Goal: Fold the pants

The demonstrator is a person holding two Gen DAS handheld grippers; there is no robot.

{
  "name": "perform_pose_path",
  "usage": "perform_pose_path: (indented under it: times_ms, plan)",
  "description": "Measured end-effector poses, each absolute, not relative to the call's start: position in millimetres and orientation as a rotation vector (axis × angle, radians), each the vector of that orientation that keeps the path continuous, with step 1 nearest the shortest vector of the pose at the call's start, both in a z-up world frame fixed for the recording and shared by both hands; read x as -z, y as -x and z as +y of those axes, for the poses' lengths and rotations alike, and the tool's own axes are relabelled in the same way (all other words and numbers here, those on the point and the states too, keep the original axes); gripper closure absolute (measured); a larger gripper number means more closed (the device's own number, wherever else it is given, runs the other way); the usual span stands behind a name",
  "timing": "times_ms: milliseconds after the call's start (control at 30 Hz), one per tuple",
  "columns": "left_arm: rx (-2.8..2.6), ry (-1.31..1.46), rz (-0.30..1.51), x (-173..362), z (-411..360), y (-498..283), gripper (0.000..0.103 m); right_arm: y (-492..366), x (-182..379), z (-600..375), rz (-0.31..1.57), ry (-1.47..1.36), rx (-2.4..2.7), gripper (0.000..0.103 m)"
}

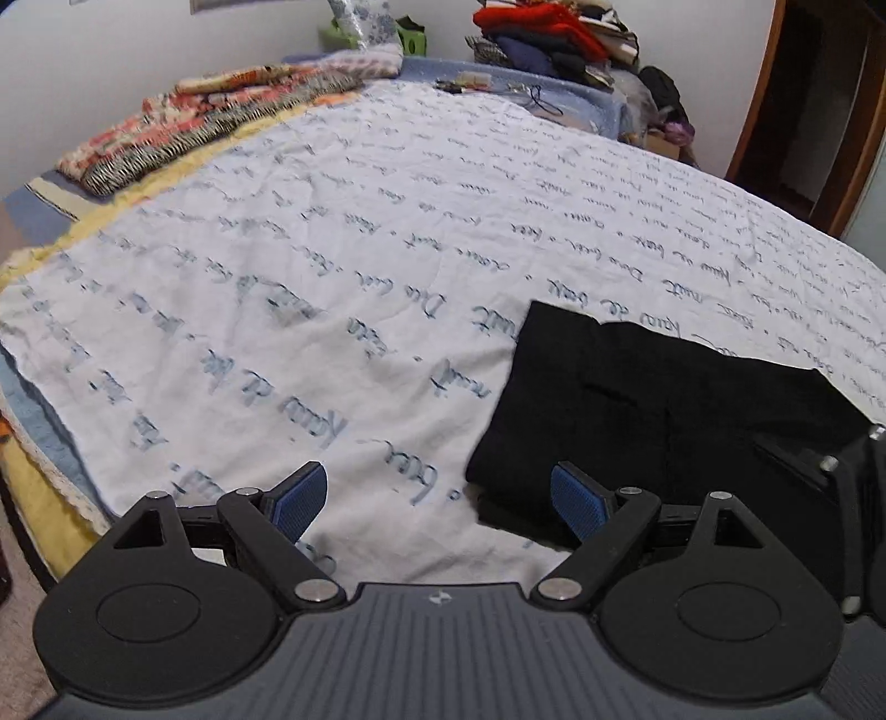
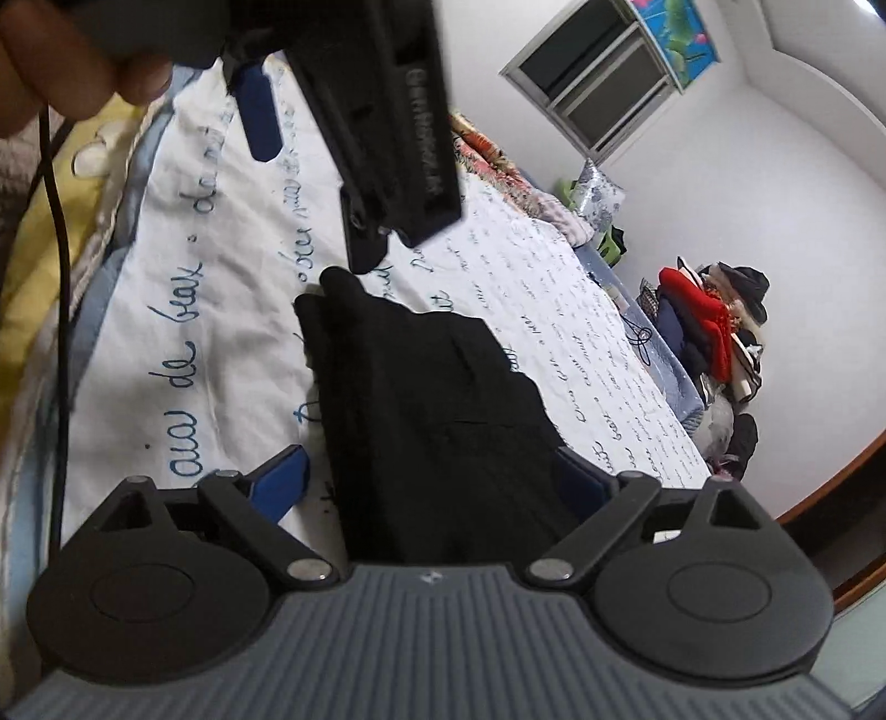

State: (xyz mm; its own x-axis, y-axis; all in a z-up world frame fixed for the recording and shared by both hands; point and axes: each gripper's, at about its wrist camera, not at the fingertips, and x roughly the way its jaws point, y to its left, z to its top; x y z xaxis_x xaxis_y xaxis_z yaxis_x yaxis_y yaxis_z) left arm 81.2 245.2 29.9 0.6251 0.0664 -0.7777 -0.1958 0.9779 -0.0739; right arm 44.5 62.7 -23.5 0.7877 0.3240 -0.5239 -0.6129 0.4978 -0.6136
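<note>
Left gripper: released, its 2 blue pads spread wide with only the white sheet between them; its right finger overlaps the near left corner of the pants, whether touching cannot be told.
Right gripper: released, jaws wide; the near end of the pants fills the gap between them, and neither pad is seen pressing the cloth.
Pants: black, folded into a compact stack, lying flat on the sheet toward the near right of the bed.
Sheet: white with lines of blue handwriting, spread under the pants and reaching well beyond them on all sides.
In the way: in the right wrist view, the left gripper's black body hangs above the far end of the pants, a person's hand gripping it, a black cable trailing down.
Patterned blankets: folded, far left of the pants at the bed's edge.
Clothes pile: red and dark garments, well beyond the pants against the wall.
Window: high on the wall beyond the pants.
</note>
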Motion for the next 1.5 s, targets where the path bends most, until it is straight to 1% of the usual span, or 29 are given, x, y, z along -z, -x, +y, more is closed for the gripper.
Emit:
perform_pose_path:
  times_ms: [67, 100, 133, 167, 233, 300, 433, 667, 867, 900, 933, 967, 1000, 1033, 1067, 1100, 1133, 1233, 1267, 1300, 1333, 1367, 1433, 1467, 1500]
  plan:
    - [-0.123, 0.211, 0.910, -26, 246, -86, 0.014, -44, 27, 68, 0.351, 0.892, -0.584, 0.011]
    - [-0.115, 0.248, 0.924, -23, 247, -89, 0.014, -44, 28, 71, 0.342, 0.901, -0.585, 0.016]
    - [-0.109, 0.288, 0.939, -21, 248, -92, 0.014, -43, 30, 73, 0.334, 0.909, -0.591, 0.027]
    - [-0.101, 0.328, 0.952, -17, 249, -95, 0.014, -43, 32, 76, 0.328, 0.918, -0.596, 0.033]
    - [-0.084, 0.399, 0.965, -12, 251, -100, 0.014, -45, 36, 80, 0.341, 0.922, -0.616, 0.066]
    - [-0.077, 0.439, 0.979, -7, 250, -106, 0.014, -47, 37, 81, 0.354, 0.916, -0.627, 0.083]
    - [-0.063, 0.495, 1.005, 0, 248, -116, 0.014, -49, 32, 76, 0.350, 0.855, -0.638, 0.094]
    - [-0.069, 0.636, 1.008, 4, 252, -129, 0.014, -74, 0, 45, 0.464, 0.511, -0.678, 0.095]
    - [-0.087, 0.750, 0.994, 6, 250, -135, 0.015, -82, -10, 29, 0.523, 0.331, -0.694, 0.095]
    - [-0.089, 0.761, 0.990, 5, 250, -136, 0.019, -84, -12, 25, 0.536, 0.294, -0.699, 0.095]
    - [-0.087, 0.775, 0.986, 5, 249, -136, 0.041, -87, -13, 21, 0.550, 0.252, -0.703, 0.095]
    - [-0.088, 0.783, 0.992, 6, 249, -138, 0.049, -91, -13, 19, 0.558, 0.224, -0.703, 0.095]
    - [-0.096, 0.785, 0.995, 6, 248, -139, 0.052, -93, -13, 16, 0.567, 0.196, -0.705, 0.095]
    - [-0.089, 0.796, 0.991, 6, 249, -140, 0.058, -95, -14, 12, 0.573, 0.169, -0.706, 0.095]
    - [-0.079, 0.806, 0.988, 7, 249, -140, 0.061, -96, -14, 9, 0.576, 0.152, -0.705, 0.095]
    - [-0.071, 0.813, 0.983, 6, 250, -139, 0.067, -97, -15, 7, 0.576, 0.141, -0.706, 0.095]
    - [-0.065, 0.810, 0.977, 5, 249, -140, 0.070, -98, -15, 5, 0.574, 0.136, -0.706, 0.095]
    - [-0.077, 0.724, 0.951, -5, 240, -139, 0.078, -96, -10, 6, 0.587, 0.178, -0.718, 0.093]
    - [-0.082, 0.691, 0.936, -9, 236, -138, 0.079, -93, -9, 7, 0.584, 0.208, -0.714, 0.092]
    - [-0.080, 0.662, 0.922, -14, 233, -137, 0.081, -89, -10, 7, 0.572, 0.238, -0.711, 0.083]
    - [-0.074, 0.637, 0.910, -18, 229, -137, 0.081, -88, -10, 6, 0.560, 0.271, -0.705, 0.071]
    - [-0.070, 0.616, 0.900, -22, 226, -137, 0.082, -81, -11, 3, 0.548, 0.308, -0.694, 0.064]
    - [-0.064, 0.577, 0.879, -29, 220, -136, 0.083, -66, -9, -8, 0.523, 0.385, -0.662, 0.044]
    - [-0.064, 0.559, 0.871, -32, 216, -137, 0.083, -60, -8, -14, 0.520, 0.403, -0.653, 0.042]
    - [-0.066, 0.540, 0.865, -34, 213, -137, 0.083, -55, -8, -26, 0.527, 0.396, -0.648, 0.041]
